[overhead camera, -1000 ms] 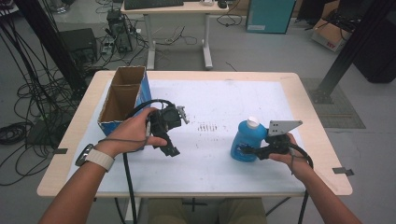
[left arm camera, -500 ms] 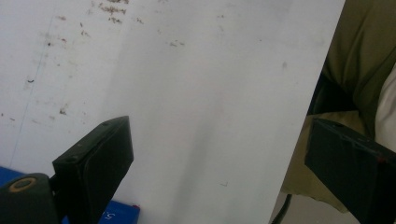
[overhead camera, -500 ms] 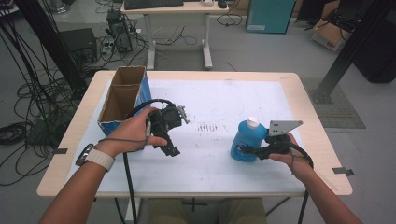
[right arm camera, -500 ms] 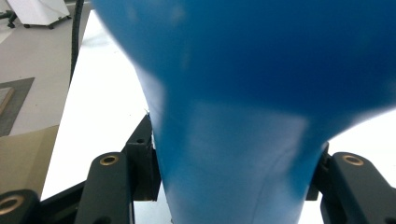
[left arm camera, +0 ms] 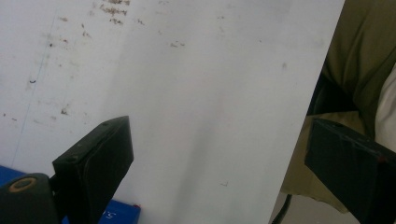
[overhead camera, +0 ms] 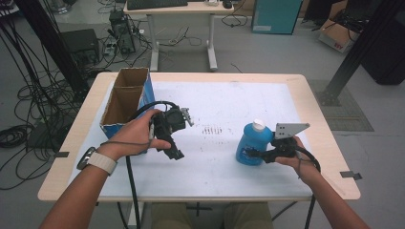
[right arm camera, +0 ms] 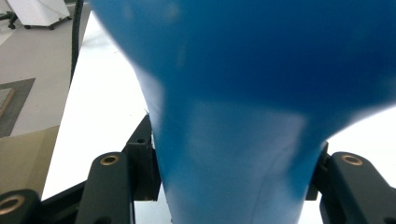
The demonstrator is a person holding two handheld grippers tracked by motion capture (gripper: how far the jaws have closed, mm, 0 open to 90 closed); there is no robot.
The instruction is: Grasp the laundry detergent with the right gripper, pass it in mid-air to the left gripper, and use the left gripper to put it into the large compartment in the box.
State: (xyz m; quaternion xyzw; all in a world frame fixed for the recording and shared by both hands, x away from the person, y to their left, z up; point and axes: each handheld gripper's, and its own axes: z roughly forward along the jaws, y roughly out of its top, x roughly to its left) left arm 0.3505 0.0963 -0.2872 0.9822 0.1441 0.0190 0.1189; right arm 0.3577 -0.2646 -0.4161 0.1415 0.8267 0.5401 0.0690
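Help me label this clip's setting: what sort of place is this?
Most likely a lab or workshop, not a home: a bare work table on a concrete floor, loose cables heaped along the left, and a desk with a keyboard behind.

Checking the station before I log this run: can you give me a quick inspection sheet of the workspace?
Surface: white table top, faint dark specks near the middle.
Job's things: blue bottle with a white cap, upright at the right; open cardboard box at the left edge.
Clutter: nothing seen.
Grippers: right gripper clamped on the bottle's lower body; left gripper open, holding nothing, above bare table.
Cables: one black cable trails from each gripper over the near edge.
Surroundings: desk, floor cables, boxes behind.
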